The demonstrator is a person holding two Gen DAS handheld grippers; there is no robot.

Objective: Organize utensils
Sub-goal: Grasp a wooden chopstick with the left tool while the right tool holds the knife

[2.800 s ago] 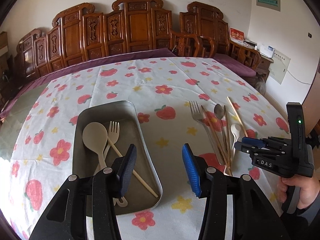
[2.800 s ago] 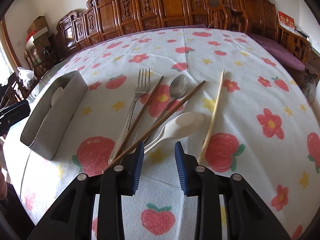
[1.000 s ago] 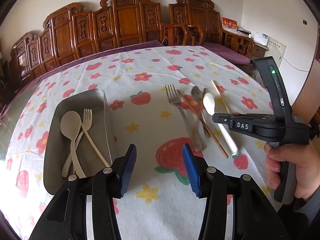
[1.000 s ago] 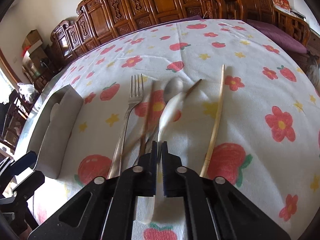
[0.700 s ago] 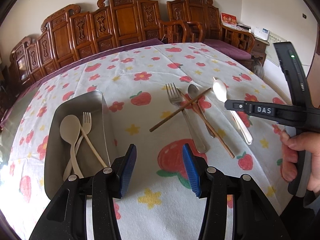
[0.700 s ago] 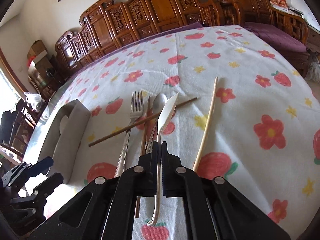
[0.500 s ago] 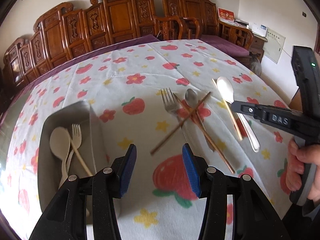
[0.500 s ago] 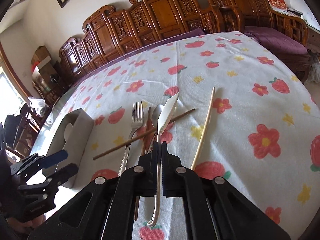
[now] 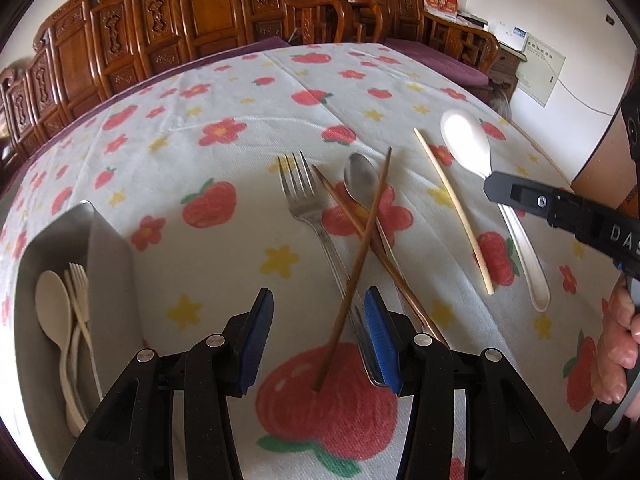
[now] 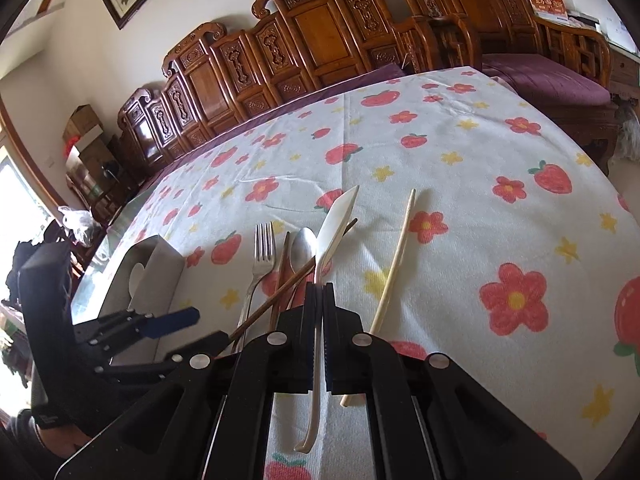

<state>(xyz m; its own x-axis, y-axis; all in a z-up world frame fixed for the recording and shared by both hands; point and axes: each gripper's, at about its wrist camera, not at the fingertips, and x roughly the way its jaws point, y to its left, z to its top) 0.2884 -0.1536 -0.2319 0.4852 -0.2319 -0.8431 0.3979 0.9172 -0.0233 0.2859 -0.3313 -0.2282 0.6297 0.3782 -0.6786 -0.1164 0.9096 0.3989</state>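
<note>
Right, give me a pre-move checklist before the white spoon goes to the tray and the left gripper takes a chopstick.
1. Right gripper shut on the white spoon: ok.
2. Spoon lifted clear of the tablecloth: ok.
3. Metal tray has room beside the beige spoon and beige fork: ok.
4. Left gripper open, nothing pinched: ok.
5. Dark chopstick lies between the left gripper's pads: ok.
6. That chopstick is free of the metal fork and metal spoon: not ok, it crosses over them.
</note>
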